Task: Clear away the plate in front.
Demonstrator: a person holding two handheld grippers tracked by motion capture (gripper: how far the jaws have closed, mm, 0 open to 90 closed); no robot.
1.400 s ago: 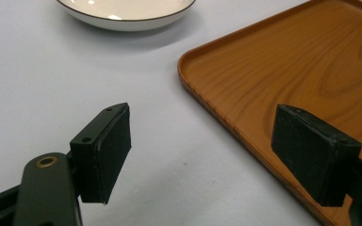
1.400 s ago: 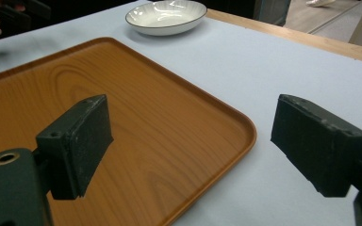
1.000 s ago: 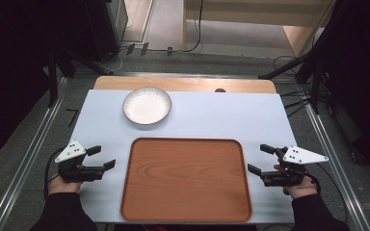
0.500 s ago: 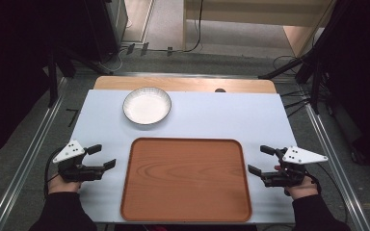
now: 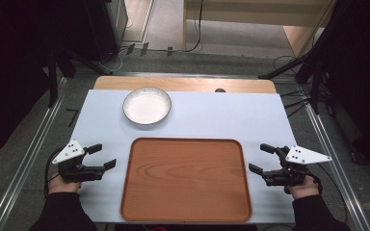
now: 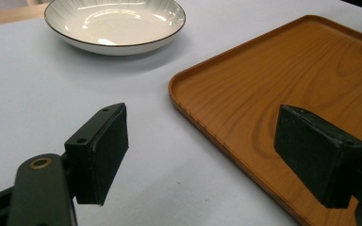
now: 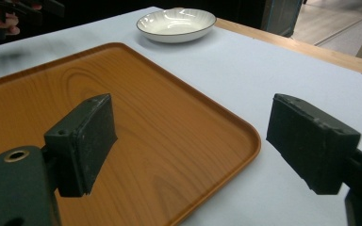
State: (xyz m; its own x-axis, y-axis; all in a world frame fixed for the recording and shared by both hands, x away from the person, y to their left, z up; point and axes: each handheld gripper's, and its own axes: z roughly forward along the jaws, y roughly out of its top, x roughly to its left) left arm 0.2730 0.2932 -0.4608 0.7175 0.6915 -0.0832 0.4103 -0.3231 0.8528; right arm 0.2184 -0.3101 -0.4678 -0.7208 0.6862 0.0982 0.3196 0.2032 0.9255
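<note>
A brown wooden tray (image 5: 186,179) lies empty at the near middle of the white table top (image 5: 221,118). Behind it, slightly left, sits an empty white bowl (image 5: 147,105). My left gripper (image 5: 102,157) rests on the table just left of the tray, open, jaws pointing right with nothing between them. My right gripper (image 5: 260,158) rests just right of the tray, open and empty, jaws pointing left. In the left gripper view the tray (image 6: 283,89) and bowl (image 6: 115,21) lie ahead of the left gripper (image 6: 217,155). The right gripper view shows the right gripper (image 7: 188,146), tray (image 7: 99,127) and bowl (image 7: 176,22).
A strip of bare wood (image 5: 183,84) runs along the table's far edge. Metal rails (image 5: 26,159) flank the table on both sides, with cables and dark stands on the floor beyond. The person's other hand (image 7: 7,19) shows far off in the right gripper view.
</note>
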